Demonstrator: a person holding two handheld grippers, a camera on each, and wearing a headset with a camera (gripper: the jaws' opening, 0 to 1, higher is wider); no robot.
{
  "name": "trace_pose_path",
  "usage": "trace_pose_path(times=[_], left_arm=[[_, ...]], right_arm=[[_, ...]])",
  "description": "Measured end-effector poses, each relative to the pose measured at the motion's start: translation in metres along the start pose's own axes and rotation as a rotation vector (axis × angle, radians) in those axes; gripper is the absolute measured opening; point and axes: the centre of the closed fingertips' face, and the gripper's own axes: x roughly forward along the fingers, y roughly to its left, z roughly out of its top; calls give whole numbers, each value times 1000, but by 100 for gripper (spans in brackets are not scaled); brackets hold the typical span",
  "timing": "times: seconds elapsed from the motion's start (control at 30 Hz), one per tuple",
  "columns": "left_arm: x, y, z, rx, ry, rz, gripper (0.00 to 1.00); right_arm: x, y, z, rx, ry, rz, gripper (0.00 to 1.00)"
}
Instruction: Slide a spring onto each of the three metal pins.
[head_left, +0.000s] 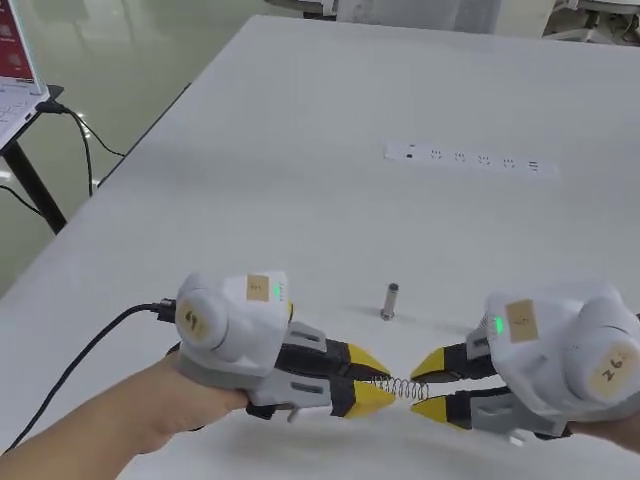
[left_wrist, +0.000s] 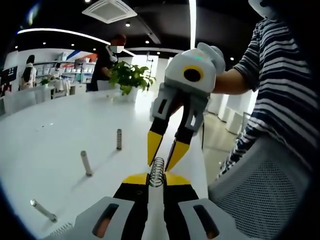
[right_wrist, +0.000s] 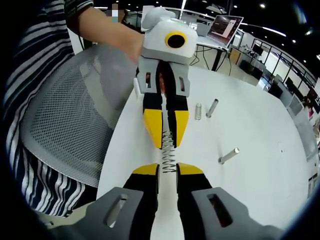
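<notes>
Holding a spring (head_left: 401, 385) over the table (head_left: 300, 180), we are clamping the left gripper (head_left: 386, 385) on one end. The right gripper (head_left: 416, 386) is facing it tip to tip, jaws apart around the other end. A pin (head_left: 389, 300) is standing upright just beyond both.

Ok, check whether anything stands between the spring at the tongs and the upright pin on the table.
Nothing visible does. The spring spans the tips of the left tongs and right tongs; only bare table lies between it and the upright pin.
</notes>
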Motion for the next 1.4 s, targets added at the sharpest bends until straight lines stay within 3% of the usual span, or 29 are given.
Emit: trace_pose_path(times=[0.37,1.4], left_arm=[[1,-4,0,9,2,-40,2],[-1,-2,-5,21,25,-26,3]], right_arm=[[1,4,-3,13,-2,11,8],[-10,0,9,-74,-23,-4,7]])
